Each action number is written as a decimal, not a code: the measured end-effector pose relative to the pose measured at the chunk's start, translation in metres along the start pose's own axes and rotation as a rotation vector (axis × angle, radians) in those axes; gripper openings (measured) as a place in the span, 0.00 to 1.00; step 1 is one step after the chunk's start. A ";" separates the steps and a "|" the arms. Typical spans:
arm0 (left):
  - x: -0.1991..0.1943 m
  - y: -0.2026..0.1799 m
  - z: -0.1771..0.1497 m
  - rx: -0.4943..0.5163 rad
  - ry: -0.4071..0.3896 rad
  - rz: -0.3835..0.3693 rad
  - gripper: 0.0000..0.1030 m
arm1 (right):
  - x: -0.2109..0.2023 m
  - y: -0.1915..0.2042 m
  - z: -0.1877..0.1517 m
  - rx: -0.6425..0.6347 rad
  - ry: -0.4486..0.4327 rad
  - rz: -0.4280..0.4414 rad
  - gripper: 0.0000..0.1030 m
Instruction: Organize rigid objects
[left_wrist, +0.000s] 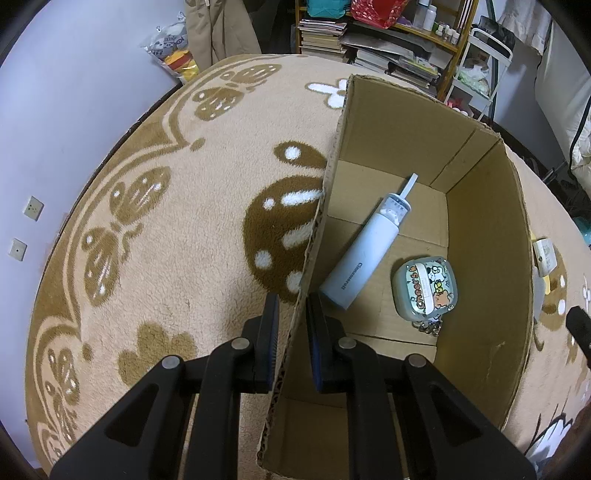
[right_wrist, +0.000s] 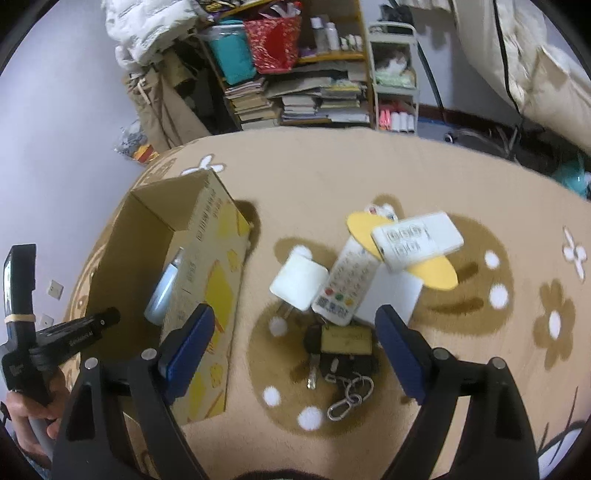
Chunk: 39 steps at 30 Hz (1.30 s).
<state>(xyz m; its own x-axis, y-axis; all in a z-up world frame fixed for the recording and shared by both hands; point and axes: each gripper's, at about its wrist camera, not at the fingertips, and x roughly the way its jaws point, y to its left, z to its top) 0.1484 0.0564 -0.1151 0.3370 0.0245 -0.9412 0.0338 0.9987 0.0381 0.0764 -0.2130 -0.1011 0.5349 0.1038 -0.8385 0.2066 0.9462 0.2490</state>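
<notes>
The left tongs (left_wrist: 291, 328) straddled the near wall of the cardboard box (left_wrist: 484, 236), one finger outside and one inside; a small gap showed on each side of the wall, so I cannot tell if they really pinched it. Inside the box lay a pale blue tube-shaped device (left_wrist: 365, 251) and a small cartoon case (left_wrist: 424, 288), close together on the floor of the box. The right tongs (right_wrist: 295, 347) were released, wide apart, and hovered above the carpet (right_wrist: 332, 173). Directly ahead of them, between the two fingers, lay the key bunch (right_wrist: 340, 354), its long axis running roughly along the fingers. Just beyond it sat a white charger (right_wrist: 299, 280), a white remote (right_wrist: 347, 284) and a second remote (right_wrist: 417, 240). The right hand was clearly nearer these things, and the box stood to its left.
</notes>
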 end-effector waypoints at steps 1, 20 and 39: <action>0.000 0.000 0.000 0.002 -0.001 0.002 0.14 | 0.002 -0.005 -0.003 0.017 0.007 -0.005 0.90; 0.000 -0.001 0.000 -0.003 0.001 -0.003 0.15 | 0.054 -0.049 -0.033 0.197 0.117 0.067 0.90; 0.000 0.000 0.000 -0.007 0.003 -0.008 0.15 | 0.080 -0.067 -0.039 0.270 0.125 0.095 0.70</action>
<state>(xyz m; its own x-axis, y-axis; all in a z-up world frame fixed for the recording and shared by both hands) 0.1484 0.0559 -0.1150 0.3342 0.0169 -0.9423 0.0301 0.9991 0.0286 0.0739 -0.2562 -0.2038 0.4604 0.2406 -0.8545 0.3801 0.8164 0.4347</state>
